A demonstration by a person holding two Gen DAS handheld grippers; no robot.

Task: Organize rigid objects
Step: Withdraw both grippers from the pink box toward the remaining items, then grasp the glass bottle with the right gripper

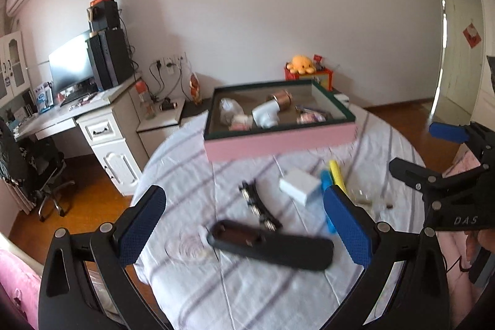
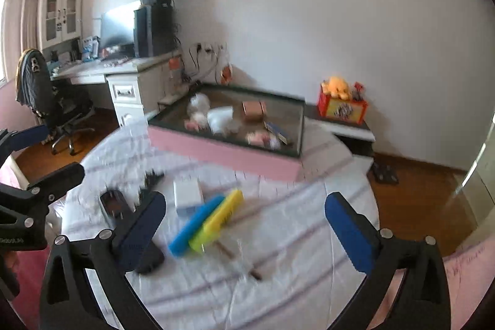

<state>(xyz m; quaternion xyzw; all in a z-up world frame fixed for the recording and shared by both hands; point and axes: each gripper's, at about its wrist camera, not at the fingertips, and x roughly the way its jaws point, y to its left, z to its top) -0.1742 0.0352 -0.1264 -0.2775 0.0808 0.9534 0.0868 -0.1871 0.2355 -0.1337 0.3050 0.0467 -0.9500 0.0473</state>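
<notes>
A: The pink-sided box (image 1: 280, 144) with the dark green rim sat at the far side of the round desk (image 1: 191, 277), which was covered by a white cloth with purple stripes. Inside it lay a white handheld appliance (image 1: 265, 115), a copper-coloured cylinder (image 1: 281, 101), a crumpled clear bag (image 1: 230, 110) and a few small packets too blurred to name.

B: And the things outside the box?

A: Loose on the cloth, nearer than the box. A long black case (image 1: 272, 248) with a brown inside lay nearest, to the left. Just beyond it lay a curved black strip with silver studs (image 1: 258, 206). To the right of that sat a small white rectangular box (image 1: 299, 184). A blue bar (image 2: 195, 225) and a yellow bar (image 2: 218, 220) lay side by side, touching, just right of the white box. A thin brown stick (image 2: 239, 260) lay near them on the near side.

B: How did the grippers stand?

A: The left gripper (image 1: 244, 234) was spread wide, with nothing between its blue pads (image 1: 348, 228); it was above the black case without touching it. The right gripper (image 2: 244, 237) was equally wide and held nothing, above the blue and yellow bars.

B: Anything beside the desk?

A: A white drawer desk with a dark monitor (image 1: 69, 64) stood far left, and an orange plush toy (image 1: 300, 64) sat on a red box against the far wall.
</notes>
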